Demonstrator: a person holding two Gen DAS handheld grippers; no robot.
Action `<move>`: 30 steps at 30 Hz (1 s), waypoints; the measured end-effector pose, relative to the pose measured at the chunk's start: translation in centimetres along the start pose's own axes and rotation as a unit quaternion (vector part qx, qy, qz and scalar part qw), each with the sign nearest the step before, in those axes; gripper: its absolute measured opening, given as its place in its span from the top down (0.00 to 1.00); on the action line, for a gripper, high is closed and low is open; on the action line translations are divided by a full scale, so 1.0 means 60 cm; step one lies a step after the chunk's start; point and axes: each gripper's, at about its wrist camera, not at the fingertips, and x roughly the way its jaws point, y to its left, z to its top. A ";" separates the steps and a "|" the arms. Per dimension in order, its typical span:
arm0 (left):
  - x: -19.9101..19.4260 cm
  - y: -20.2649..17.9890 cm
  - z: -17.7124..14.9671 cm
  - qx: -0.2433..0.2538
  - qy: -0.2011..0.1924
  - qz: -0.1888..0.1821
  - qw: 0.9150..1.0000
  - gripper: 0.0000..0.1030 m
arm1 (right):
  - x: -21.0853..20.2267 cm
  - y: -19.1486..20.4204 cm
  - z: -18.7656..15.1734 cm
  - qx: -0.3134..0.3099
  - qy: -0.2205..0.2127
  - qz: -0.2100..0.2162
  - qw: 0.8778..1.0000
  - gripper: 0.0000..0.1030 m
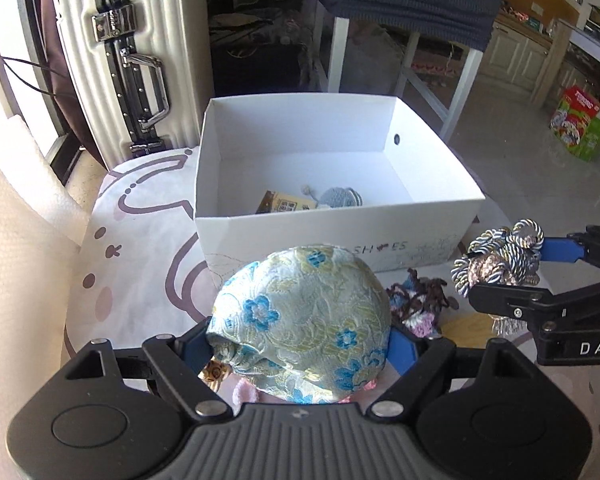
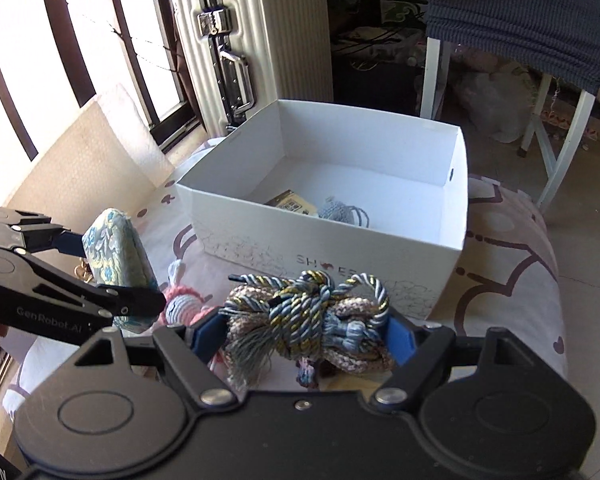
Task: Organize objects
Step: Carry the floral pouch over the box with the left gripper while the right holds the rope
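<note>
A: What are the two grippers carrying?

B: The left gripper has its fingers spread wide around a rounded brocade pouch, pale with blue flowers, pressed in from both sides. The right gripper is clamped the same way on a knotted bundle of twisted cord with a tassel hanging off its left end.

A: Why so wide?

B: Both things are bulky and soft, so I judge the fingers simply stop where the fabric and cord resist. A grip across the broadest part keeps each from swinging.

A: And where do they go?

B: Most likely the white shoe box, which stands open just beyond both grippers on a patterned rug. A small printed card and a grey knitted piece already lie near its front wall, so it looks like the collecting place.

A: Anything left outside?

B: A pink crocheted toy and a dark yarn piece lie on the rug near the box front, between the grippers.

A: What does the next move call for?

B: Both loads seem to sit above the box's near rim, so they need carrying forward past it before letting go.
</note>
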 end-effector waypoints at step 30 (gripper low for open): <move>-0.062 0.028 0.082 -0.062 -0.089 0.011 0.994 0.17 | -0.079 -0.027 0.066 0.058 -0.088 -0.062 0.992 0.20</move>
